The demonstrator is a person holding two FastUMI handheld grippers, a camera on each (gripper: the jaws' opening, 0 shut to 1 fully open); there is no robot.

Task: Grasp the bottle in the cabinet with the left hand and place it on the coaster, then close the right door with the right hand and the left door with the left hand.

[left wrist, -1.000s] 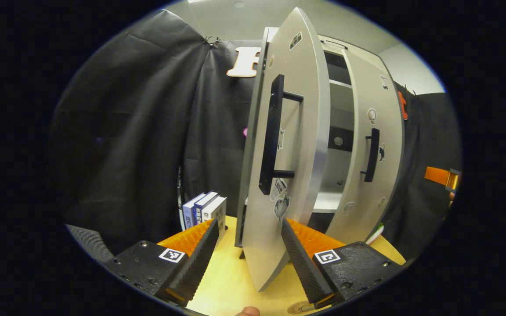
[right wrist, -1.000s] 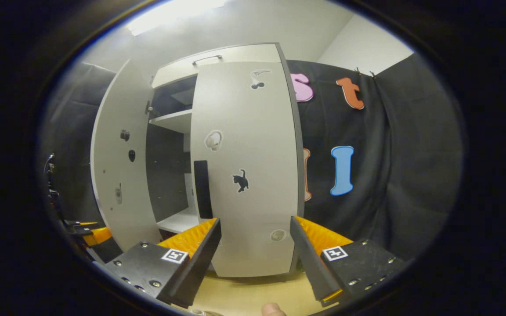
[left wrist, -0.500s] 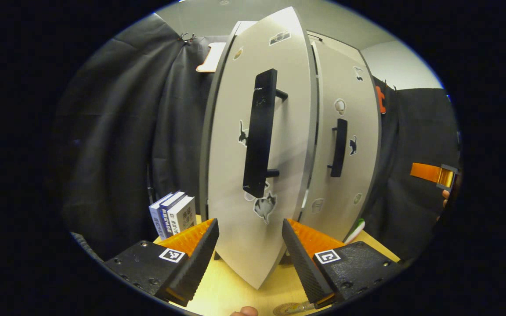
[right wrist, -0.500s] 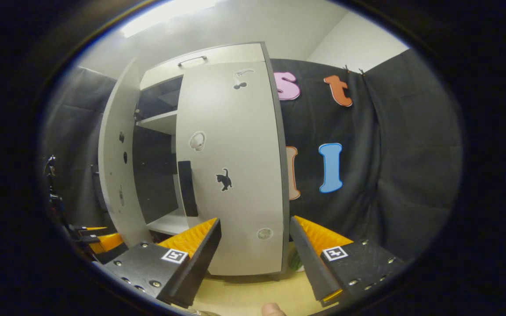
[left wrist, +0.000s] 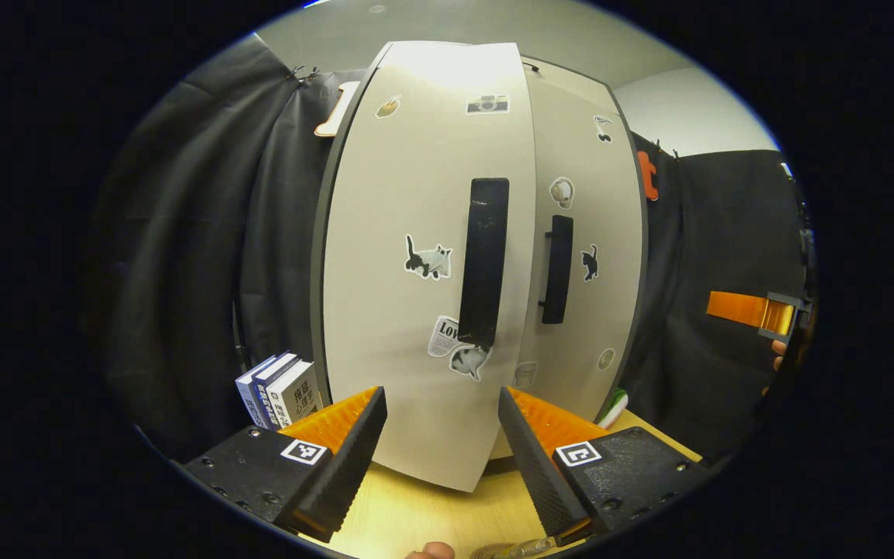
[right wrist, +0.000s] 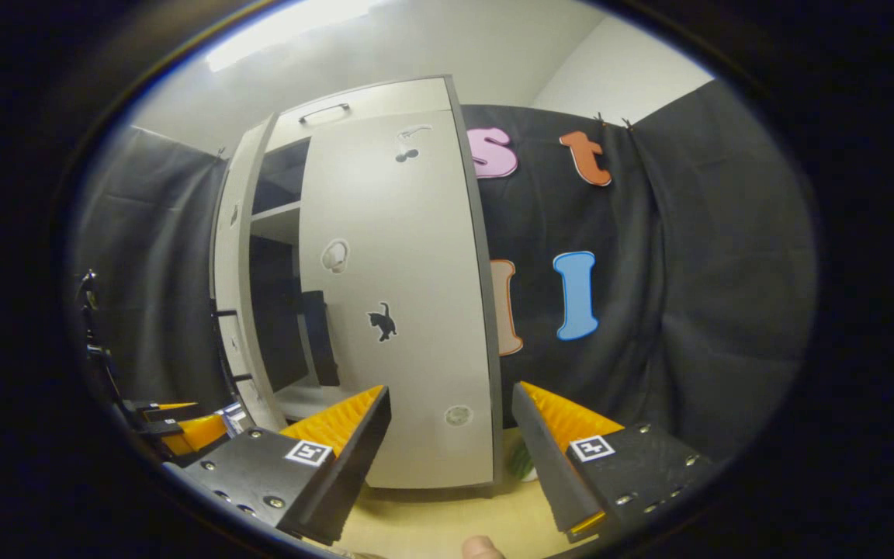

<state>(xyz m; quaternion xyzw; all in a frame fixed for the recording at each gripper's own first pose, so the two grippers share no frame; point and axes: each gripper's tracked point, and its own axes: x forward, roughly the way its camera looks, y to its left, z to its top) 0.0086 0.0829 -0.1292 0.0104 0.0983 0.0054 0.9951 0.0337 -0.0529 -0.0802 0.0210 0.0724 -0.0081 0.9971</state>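
Left door [left wrist: 416, 310] upright; handle [left wrist: 483, 262] vertical

We see the pale left door [left wrist: 408, 310] swung nearly shut beside the shut right door [left wrist: 587, 256], black handles upright.

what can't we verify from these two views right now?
- Bottle and coaster: left gripper view, bottom edge cuts off a round thing on the table; cannot tell what it is.
- Cabinet inside: right gripper view, right door and left door hide most of it.
- Left door fully shut: cannot tell in left gripper view; right gripper view shows a gap.
- Green thing: mostly behind the right door.
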